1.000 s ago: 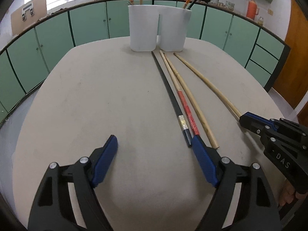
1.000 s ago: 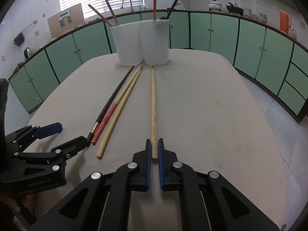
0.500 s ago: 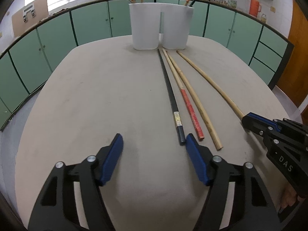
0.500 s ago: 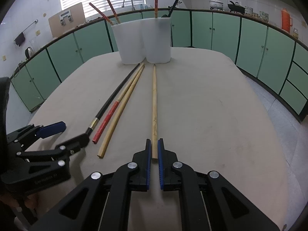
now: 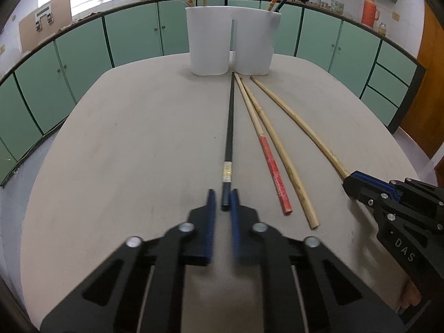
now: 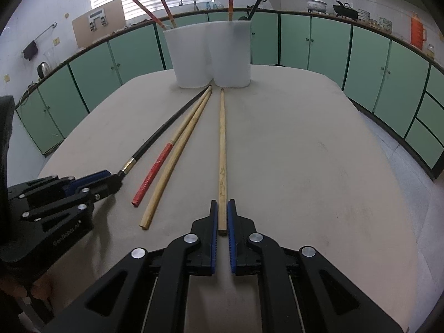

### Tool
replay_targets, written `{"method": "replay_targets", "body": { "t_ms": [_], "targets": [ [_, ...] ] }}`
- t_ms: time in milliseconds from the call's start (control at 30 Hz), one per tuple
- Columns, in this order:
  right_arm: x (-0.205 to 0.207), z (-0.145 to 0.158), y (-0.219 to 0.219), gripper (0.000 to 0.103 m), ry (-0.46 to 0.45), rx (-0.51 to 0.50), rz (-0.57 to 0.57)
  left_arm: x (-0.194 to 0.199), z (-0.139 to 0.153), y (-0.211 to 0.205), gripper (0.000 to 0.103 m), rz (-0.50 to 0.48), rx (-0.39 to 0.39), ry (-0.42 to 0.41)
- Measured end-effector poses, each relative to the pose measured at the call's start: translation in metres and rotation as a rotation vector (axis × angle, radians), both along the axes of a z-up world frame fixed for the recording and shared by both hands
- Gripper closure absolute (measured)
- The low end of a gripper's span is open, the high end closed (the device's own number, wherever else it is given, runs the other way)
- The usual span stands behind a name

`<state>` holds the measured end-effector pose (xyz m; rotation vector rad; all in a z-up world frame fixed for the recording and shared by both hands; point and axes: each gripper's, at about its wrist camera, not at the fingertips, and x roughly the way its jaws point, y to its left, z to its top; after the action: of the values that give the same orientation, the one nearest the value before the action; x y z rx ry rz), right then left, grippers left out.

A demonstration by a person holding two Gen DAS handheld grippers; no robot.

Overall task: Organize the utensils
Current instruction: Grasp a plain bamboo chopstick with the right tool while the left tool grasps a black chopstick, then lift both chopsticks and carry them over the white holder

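Chopsticks are what this job turns on, and four of them lie loose on the table (image 5: 116, 144), fanned out with their thin tips near the foot of the white holder (image 5: 233, 41). The black chopstick (image 5: 229, 127) lies furthest toward the left gripper's side; next come the red-handled chopstick (image 5: 270, 161) and a plain wooden chopstick (image 5: 280, 149), close beside each other; the long bamboo chopstick (image 6: 222, 149) lies a little apart on the right gripper's side.

The left gripper (image 5: 222, 202) is clamped on the thick end of the black chopstick, its blue pads pressed against either side. The right gripper (image 6: 221, 219) is likewise clenched on the butt end of the long bamboo chopstick. Both sticks seem to rest flat on the table rather than being raised.

The holder has two compartments side by side at the far end of the table. Two red-patterned sticks poke out of one, and a red-patterned stick and a dark one out of the other, so part of the sorting looks done.

By my reading the task is around its middle: four sticks stowed, four outside. Two of those are gripped and appear ready to be lifted and dropped in. The red-handled and plain wooden ones lie untouched between the grippers and would need a further pickup. Which compartment each belongs in I cannot tell for sure.
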<state>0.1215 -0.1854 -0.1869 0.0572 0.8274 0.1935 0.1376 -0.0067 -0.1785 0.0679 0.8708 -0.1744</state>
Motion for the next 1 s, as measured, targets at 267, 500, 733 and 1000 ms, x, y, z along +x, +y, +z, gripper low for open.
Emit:
{"method": "replay_targets", "body": {
  "t_ms": [267, 500, 733, 1000],
  "targets": [
    [-0.007, 0.013, -0.004, 0.096, -0.048, -0.007, 0.006, -0.007, 0.01, -0.001, 0.097, -0.004, 0.011, -0.029],
    [-0.015, 0.047, -0.011, 0.096, -0.126, -0.008, 0.01, -0.017, 0.048, 0.005, 0.097, -0.015, 0.034, -0.109],
    [-0.015, 0.102, -0.018, 0.096, -0.248, -0.006, 0.033, -0.023, 0.104, 0.008, 0.097, -0.016, 0.027, -0.245],
    [0.003, 0.149, -0.029, 0.096, -0.298, 0.051, 0.066, -0.023, 0.155, 0.014, 0.097, -0.033, -0.027, -0.354]
  ]
}}
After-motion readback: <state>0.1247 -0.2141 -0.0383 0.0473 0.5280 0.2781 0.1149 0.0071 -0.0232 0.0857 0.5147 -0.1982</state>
